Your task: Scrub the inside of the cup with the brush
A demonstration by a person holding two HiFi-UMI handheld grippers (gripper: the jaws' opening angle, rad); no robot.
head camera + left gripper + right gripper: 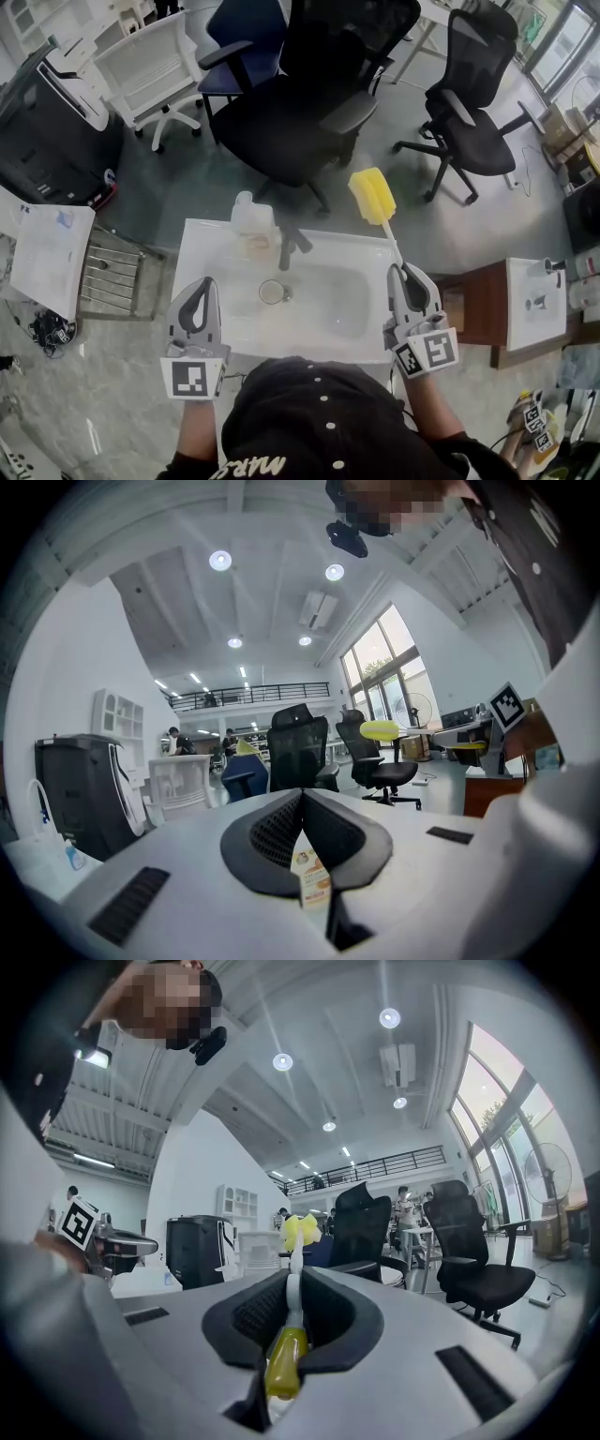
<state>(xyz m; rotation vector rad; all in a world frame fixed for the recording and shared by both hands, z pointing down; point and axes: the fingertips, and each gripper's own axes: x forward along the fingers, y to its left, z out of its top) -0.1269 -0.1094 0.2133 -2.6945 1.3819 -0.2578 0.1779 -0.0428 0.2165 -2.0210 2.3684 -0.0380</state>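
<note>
A small clear cup (272,292) stands in the white sink (342,309), left of its middle and below the dark faucet (292,246). My right gripper (410,274) is at the sink's right rim, shut on the brush handle (281,1363). The brush's white shaft points up and away, and its yellow sponge head (372,195) (300,1230) is held high beyond the sink's far edge, well apart from the cup. My left gripper (199,289) hovers at the sink's left rim, left of the cup. Its jaws (302,797) are shut with nothing held; a label shows through the gap.
A clear bottle (251,216) with an orange label stands at the sink's back left. Black office chairs (309,103) and a white chair (150,70) stand behind the sink. A metal rack (108,272) is on the left, a brown side table (478,305) with a white tray on the right.
</note>
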